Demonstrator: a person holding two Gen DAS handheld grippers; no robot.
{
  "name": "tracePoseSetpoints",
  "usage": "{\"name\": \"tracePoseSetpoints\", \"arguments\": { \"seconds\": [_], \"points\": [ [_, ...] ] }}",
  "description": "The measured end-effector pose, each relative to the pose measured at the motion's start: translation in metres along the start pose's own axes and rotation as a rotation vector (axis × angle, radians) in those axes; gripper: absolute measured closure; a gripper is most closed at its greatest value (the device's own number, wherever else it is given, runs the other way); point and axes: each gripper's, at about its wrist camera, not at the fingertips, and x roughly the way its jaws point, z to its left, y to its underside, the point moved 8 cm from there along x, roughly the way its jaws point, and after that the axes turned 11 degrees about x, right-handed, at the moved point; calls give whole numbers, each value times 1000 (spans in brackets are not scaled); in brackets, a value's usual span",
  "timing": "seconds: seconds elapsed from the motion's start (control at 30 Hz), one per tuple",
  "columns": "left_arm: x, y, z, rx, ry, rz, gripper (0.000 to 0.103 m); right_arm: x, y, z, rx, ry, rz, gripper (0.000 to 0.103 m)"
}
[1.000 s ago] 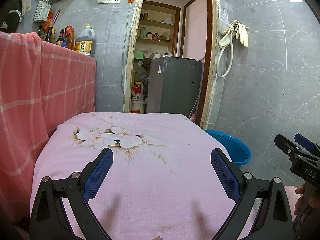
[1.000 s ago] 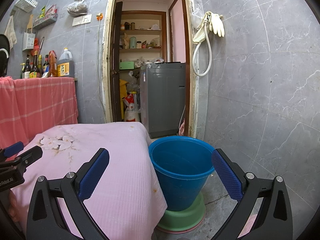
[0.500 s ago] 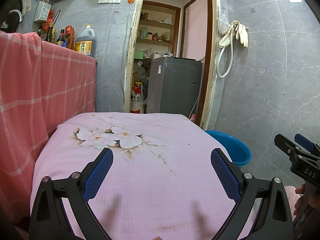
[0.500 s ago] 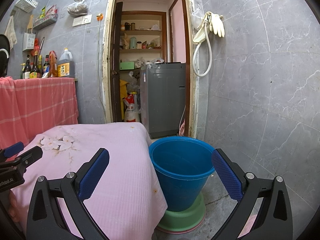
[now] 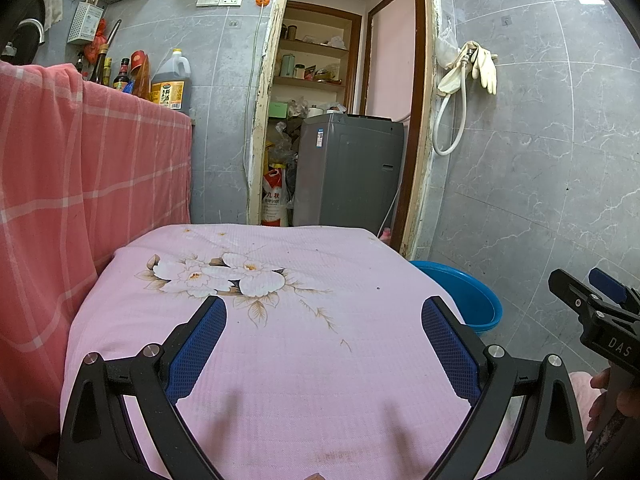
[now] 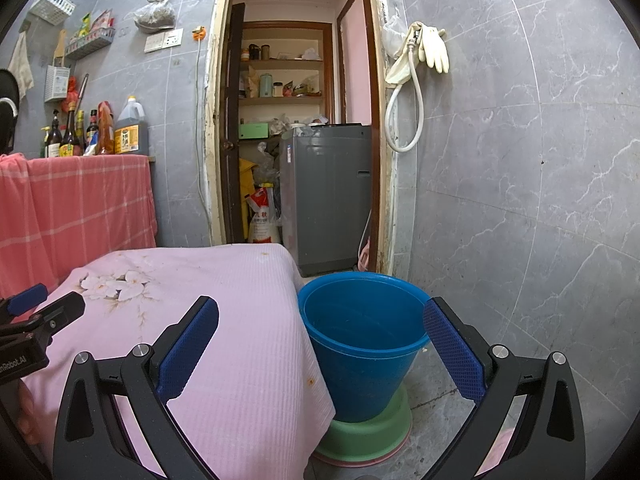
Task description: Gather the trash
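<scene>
A blue bucket (image 6: 362, 332) stands on a green base (image 6: 362, 434) on the floor, right of a table under a pink flowered cloth (image 5: 288, 320); its rim (image 5: 468, 292) shows in the left wrist view. No trash item shows on the cloth, only small stains. My left gripper (image 5: 324, 340) hovers open over the cloth with nothing between its fingers. My right gripper (image 6: 322, 340) is open and empty, above the table's right edge and the bucket. Each gripper appears at the edge of the other's view: the right gripper (image 5: 596, 312) and the left gripper (image 6: 36, 320).
A counter draped in red checked cloth (image 5: 80, 184) stands left, with bottles (image 6: 100, 128) on top. Behind the table, a doorway opens onto a grey washing machine (image 5: 348, 172) and shelves. Grey tiled wall with hanging gloves and hose (image 6: 420, 56) runs along the right.
</scene>
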Motion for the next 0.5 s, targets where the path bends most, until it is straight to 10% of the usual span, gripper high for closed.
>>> {"name": "tracePoseSetpoints", "arguments": {
  "seconds": [0.5],
  "points": [
    [-1, 0, -9, -2, -19, -4, 7, 0, 0, -1, 0, 0, 0, 0]
  ]
}}
